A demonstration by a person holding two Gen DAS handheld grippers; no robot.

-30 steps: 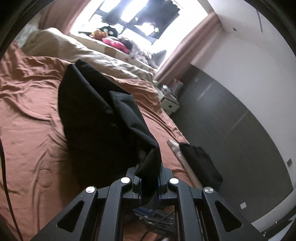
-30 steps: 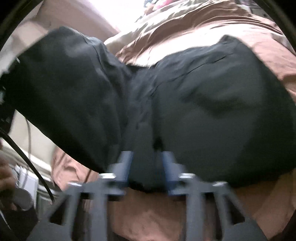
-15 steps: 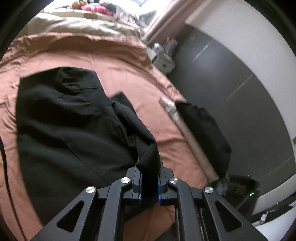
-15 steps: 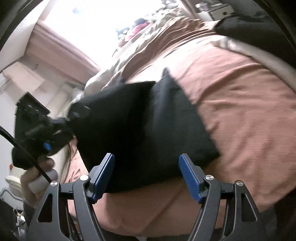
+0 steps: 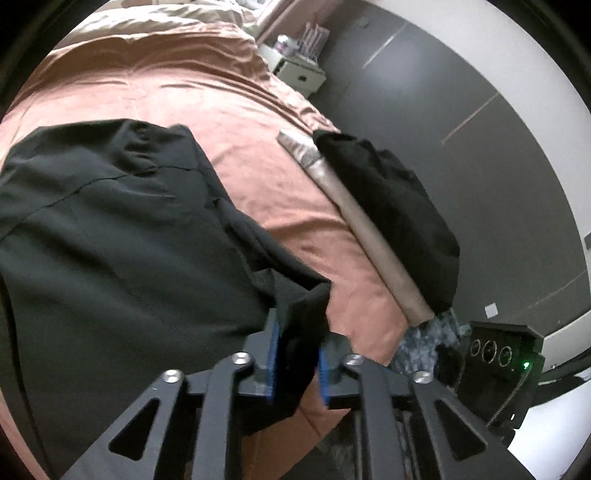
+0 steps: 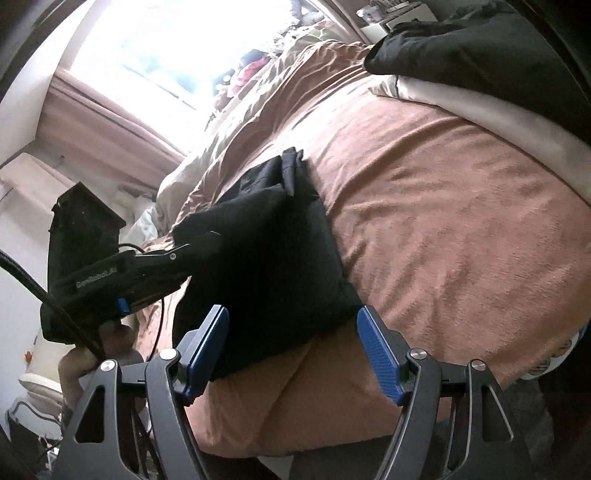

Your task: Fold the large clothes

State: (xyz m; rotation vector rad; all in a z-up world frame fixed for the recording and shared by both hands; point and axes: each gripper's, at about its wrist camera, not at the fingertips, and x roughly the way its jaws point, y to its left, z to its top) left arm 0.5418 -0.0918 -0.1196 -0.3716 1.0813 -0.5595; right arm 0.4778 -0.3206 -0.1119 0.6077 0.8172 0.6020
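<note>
The black garment [image 5: 110, 240] is laid on the bed [image 5: 295, 206], one corner clamped in the left tool [image 5: 296, 354]. The right tool [image 6: 293, 350] is held apart, empty. A fold seems just laid; release and smoothing are called for next.

A home bedroom. Shown by a wide bed [image 5: 258, 122] under a rust-brown sheet, beige bedding [image 5: 162, 22] bunched at 12 o'clock, a white nightstand [image 5: 299, 72] at 1 o'clock beside it, pink curtains [image 6: 110, 110] framing a bright window [image 6: 177, 48] at 11 o'clock, dark panelled wall [image 5: 461, 122] at 3 o'clock.
</note>
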